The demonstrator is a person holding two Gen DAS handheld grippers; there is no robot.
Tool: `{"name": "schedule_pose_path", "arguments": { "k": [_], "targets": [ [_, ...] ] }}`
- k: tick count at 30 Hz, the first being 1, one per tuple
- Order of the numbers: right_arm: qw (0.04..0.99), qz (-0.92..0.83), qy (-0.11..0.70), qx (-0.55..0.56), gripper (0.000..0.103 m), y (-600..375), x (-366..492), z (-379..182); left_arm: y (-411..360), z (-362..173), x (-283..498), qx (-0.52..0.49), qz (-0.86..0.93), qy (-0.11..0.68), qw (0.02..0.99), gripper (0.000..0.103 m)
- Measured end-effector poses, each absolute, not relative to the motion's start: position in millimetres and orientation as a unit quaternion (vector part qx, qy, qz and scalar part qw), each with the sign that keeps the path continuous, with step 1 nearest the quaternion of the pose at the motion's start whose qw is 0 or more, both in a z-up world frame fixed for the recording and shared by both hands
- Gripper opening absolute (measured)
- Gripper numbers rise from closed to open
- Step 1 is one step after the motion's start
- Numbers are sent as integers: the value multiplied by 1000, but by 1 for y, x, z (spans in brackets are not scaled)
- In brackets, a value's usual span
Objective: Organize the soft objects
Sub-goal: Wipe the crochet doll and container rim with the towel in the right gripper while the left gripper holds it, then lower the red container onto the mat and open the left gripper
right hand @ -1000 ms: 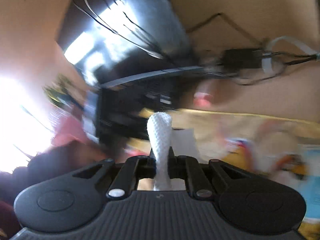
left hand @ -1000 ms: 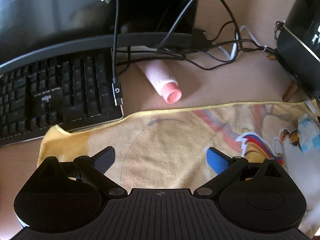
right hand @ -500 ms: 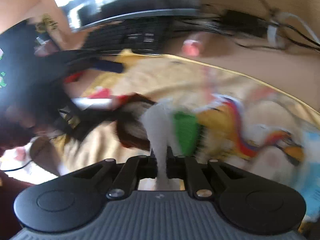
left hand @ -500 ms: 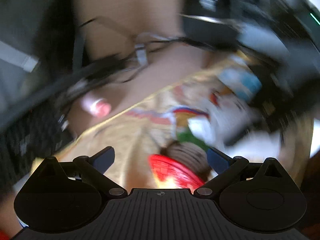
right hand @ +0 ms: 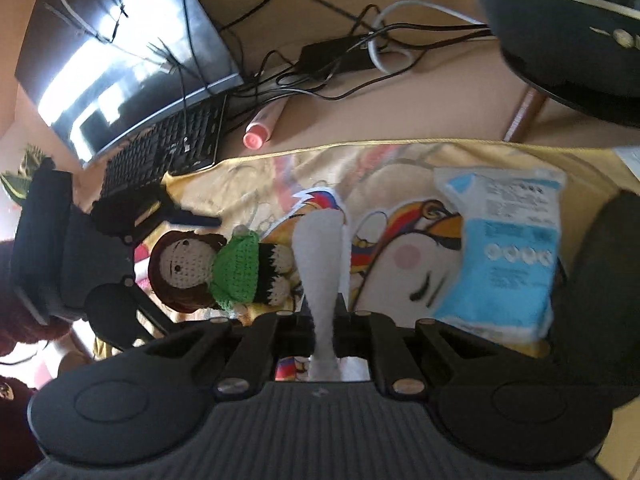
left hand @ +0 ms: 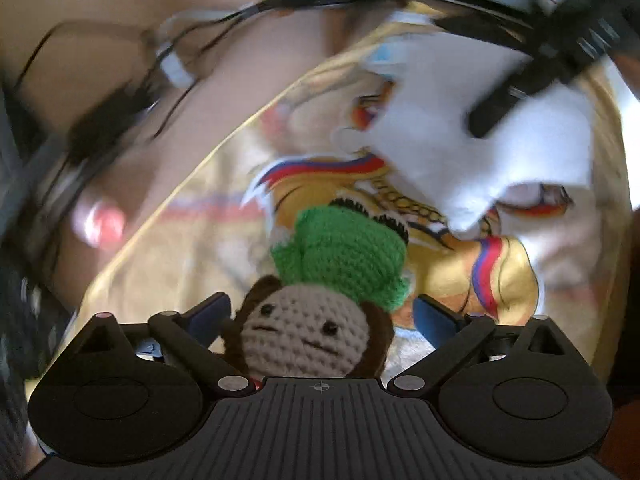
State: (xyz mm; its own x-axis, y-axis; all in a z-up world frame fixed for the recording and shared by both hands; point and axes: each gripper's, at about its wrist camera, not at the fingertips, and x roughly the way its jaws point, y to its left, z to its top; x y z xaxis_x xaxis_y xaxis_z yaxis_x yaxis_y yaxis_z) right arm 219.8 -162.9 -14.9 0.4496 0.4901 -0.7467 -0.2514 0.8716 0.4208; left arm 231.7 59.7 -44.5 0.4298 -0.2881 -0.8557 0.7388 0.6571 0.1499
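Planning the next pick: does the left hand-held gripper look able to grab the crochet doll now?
Probably yes: the left hand-held gripper is open, the crochet doll lies between its fingers on the yellow cloth, nothing blocking.

Brown-haired, beige-faced crochet doll (right hand: 224,272) in a green top, lying on a yellow cloth (right hand: 384,164) printed with rainbow-striped cartoon birds, beside a blue-and-white packet (right hand: 508,256), a white sock (right hand: 320,256) and a pink tube (right hand: 262,128).

The left tool (left hand: 320,316) stands wide open, and a crocheted doll (left hand: 316,320) lies between its fingers, face toward the camera, green dress (left hand: 344,256) pointing away. Under the doll lies a yellow printed cloth (left hand: 180,248). Ahead and to the right, a white cloth (left hand: 480,152) hangs blurred. Cables (left hand: 120,100) lie far left on the worktop (left hand: 100,12).
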Motion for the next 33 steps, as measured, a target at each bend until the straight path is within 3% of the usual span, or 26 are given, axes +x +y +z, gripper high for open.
{"name": "schedule_pose_path", "arguments": {
  "k": [1, 3, 14, 17, 18, 22, 26, 29, 33],
  "targets": [
    [843, 217, 474, 132, 8, -166, 218, -15, 64, -42, 227, 249, -297, 427, 817, 76],
    [843, 214, 474, 141, 8, -171, 218, -16, 74, -37, 218, 188, -262, 429, 843, 73],
    [830, 255, 485, 106, 8, -133, 239, -13, 106, -27, 201, 15, -105, 393, 913, 74],
    [827, 270, 485, 88, 8, -117, 240, -11, 114, -24, 198, -26, -63, 378, 923, 83],
    [826, 274, 485, 83, 8, -113, 240, -11, 123, -19, 194, 1, -71, 374, 925, 95],
    [821, 289, 484, 89, 8, -108, 239, -7, 156, 2, 181, 109, -103, 352, 924, 99],
    [822, 290, 481, 96, 8, -106, 239, -5, 189, 22, 169, 213, -134, 328, 911, 99],
    [822, 286, 482, 103, 8, -104, 236, -7, 208, 4, 188, 212, -171, 393, 878, 99],
    [822, 278, 485, 107, 12, -106, 230, -7, 211, -17, 199, 228, -220, 442, 839, 90]
  ]
}}
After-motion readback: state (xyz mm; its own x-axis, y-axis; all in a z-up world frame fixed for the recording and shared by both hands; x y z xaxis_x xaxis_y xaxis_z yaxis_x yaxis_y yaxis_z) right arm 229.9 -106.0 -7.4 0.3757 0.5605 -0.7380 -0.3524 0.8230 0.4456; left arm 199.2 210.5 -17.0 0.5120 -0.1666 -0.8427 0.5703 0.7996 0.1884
